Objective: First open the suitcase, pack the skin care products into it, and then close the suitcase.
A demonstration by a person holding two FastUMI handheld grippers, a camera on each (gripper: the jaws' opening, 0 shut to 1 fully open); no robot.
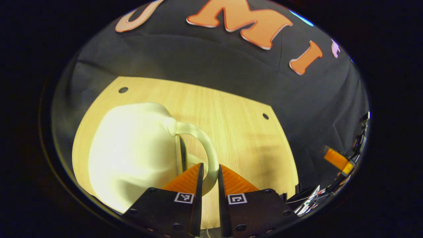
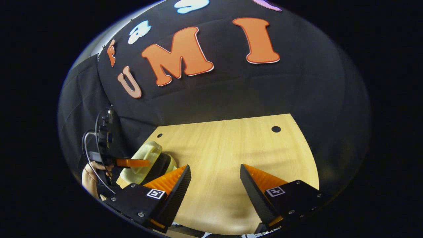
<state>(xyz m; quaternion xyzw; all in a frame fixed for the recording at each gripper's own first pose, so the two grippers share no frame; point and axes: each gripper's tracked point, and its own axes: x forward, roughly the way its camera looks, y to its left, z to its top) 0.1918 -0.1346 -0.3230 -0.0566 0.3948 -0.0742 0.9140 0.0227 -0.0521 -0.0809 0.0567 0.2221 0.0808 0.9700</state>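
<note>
My left tool (image 1: 210, 175) pinches the arched handle (image 1: 207, 145) of the cream suitcase (image 1: 132, 155) lying on the wooden worktop (image 1: 238, 132). My right tool (image 2: 214, 180) hangs spread wide above bare wood.

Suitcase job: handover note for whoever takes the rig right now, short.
Left hand-held gripper: fingers closed on the suitcase handle, both pressing it.
Right hand-held gripper: open, holding nothing, over bare table.
Suitcase: small, cream, near the table's left edge. In the right gripper view it looks parted with a dark gap between the shells, so opening seems under way; how far I cannot tell.
Skin care products: not located from these views.
Left: finish opening, pack the products, close the suitcase.
</note>
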